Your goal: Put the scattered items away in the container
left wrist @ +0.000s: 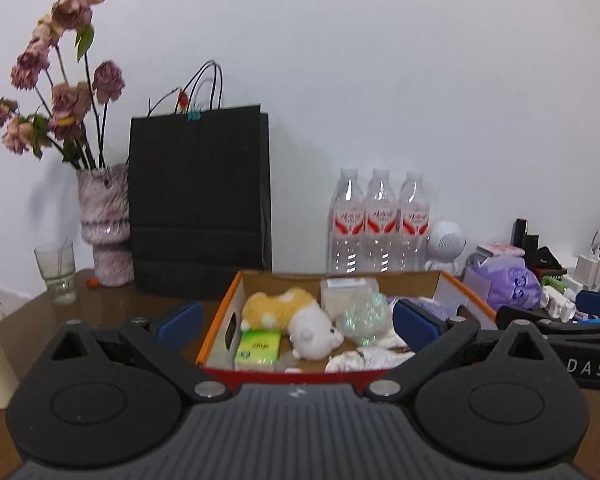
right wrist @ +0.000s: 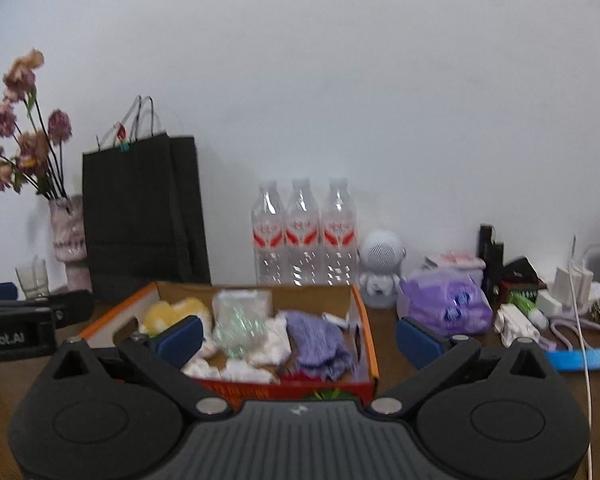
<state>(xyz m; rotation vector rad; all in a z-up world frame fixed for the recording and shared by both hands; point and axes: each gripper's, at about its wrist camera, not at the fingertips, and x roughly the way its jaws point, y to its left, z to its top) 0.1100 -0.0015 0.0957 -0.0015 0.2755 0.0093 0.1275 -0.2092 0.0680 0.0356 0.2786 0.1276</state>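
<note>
An open cardboard box with orange rims point(left wrist: 220, 312) point(right wrist: 366, 320) sits on the brown table. It holds a yellow and white plush toy point(left wrist: 296, 316) point(right wrist: 172, 310), a green tissue pack point(left wrist: 258, 349), a clear bubble bag point(left wrist: 362, 318) point(right wrist: 236, 326), white crumpled cloth point(left wrist: 364, 358) point(right wrist: 268, 346) and a purple knit item point(right wrist: 320, 342). My left gripper point(left wrist: 298, 326) is open and empty, just in front of the box. My right gripper point(right wrist: 298, 338) is open and empty, over the box's near edge. Each gripper shows at the edge of the other's view.
Behind the box stand a black paper bag point(left wrist: 200, 200) point(right wrist: 140, 216), three water bottles point(left wrist: 378, 224) point(right wrist: 304, 236), a vase of dried flowers point(left wrist: 106, 224) point(right wrist: 68, 236) and a glass point(left wrist: 58, 268). To the right lie a white robot speaker point(right wrist: 380, 272), a purple pack point(right wrist: 446, 306), chargers, cables and a blue tube point(right wrist: 580, 359).
</note>
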